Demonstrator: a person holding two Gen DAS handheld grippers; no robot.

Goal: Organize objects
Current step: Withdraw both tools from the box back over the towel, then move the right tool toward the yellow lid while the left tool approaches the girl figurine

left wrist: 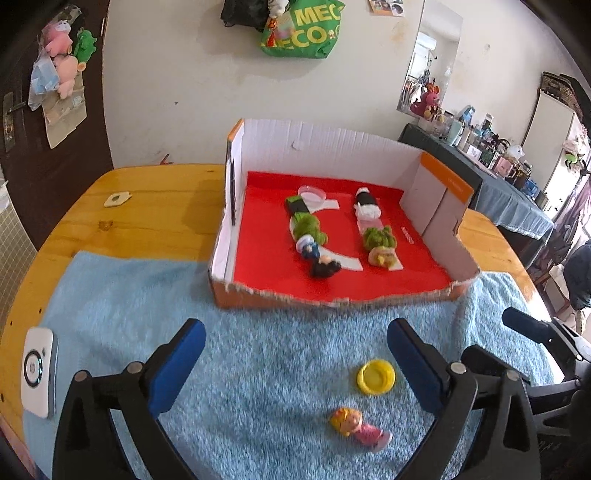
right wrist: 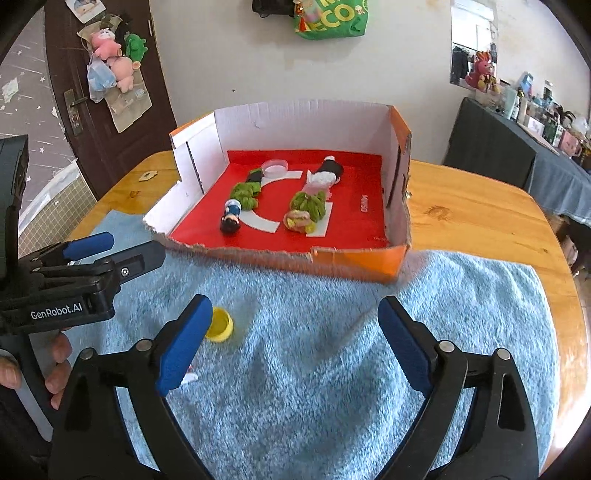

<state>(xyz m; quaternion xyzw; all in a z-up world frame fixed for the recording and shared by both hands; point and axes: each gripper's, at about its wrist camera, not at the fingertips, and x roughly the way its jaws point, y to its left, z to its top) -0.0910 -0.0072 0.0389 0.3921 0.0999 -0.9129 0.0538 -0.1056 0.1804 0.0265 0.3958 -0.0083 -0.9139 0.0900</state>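
Both tools spread wide, nothing pinched. Left tool (left wrist: pixel 295 362) hangs over the fluffy blue towel (left wrist: pixel 258 350); small yellow plastic cap (left wrist: pixel 376 376) and pink doll figurine (left wrist: pixel 356 428) lie between its fingers. Right tool (right wrist: pixel 295 343) has the cap beside its left finger.

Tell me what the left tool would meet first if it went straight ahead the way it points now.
Probably the fluffy light-blue towel, bare between the open left tool fingers; the small round yellow plastic lid lies slightly right. Depth is uncertain.

Green bag (left wrist: pixel 301 31) on wall; plush toys (left wrist: pixel 66 62) on door (left wrist: pixel 22 155).
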